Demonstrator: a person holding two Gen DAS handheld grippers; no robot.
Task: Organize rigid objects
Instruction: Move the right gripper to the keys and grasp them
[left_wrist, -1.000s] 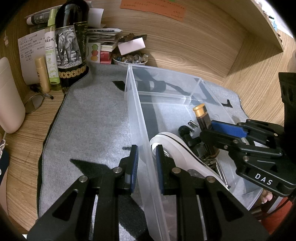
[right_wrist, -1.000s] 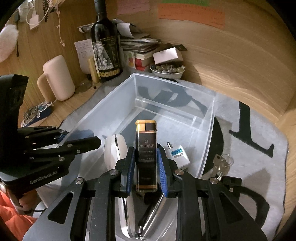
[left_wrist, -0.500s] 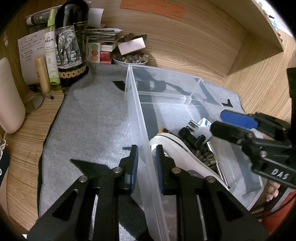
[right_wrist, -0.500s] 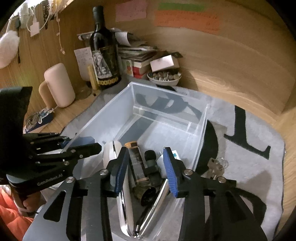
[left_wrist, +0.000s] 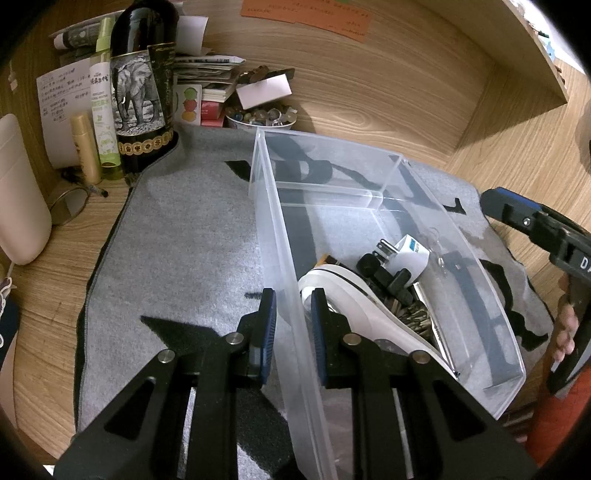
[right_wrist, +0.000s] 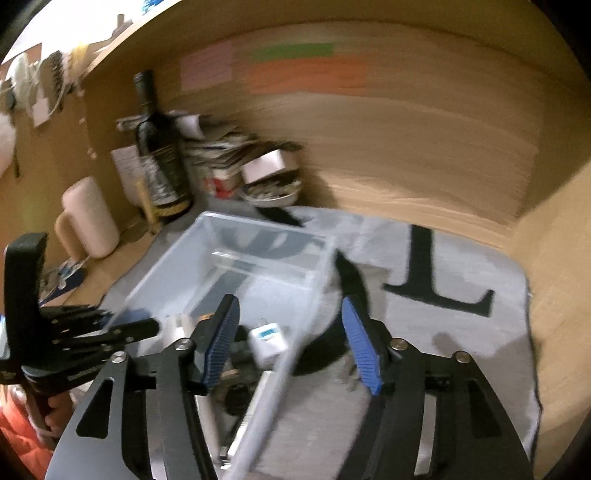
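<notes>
Two hand-held grippers (left_wrist: 290, 325) (right_wrist: 291, 345), one bin (left_wrist: 424, 192)

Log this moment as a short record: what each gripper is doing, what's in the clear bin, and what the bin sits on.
left gripper: shut on clear bin, clamping its near side wall
right gripper: open, empty, above the bin's right wall
bin contents: white plug adapter, white oblong device, black parts, metal pieces
bin support: grey felt mat
right view: motion-blurred

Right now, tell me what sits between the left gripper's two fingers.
In the left wrist view, the left gripper straddles the near side wall of the clear plastic bin: one finger is outside over the grey mat, the other inside beside the white curved object.
</notes>
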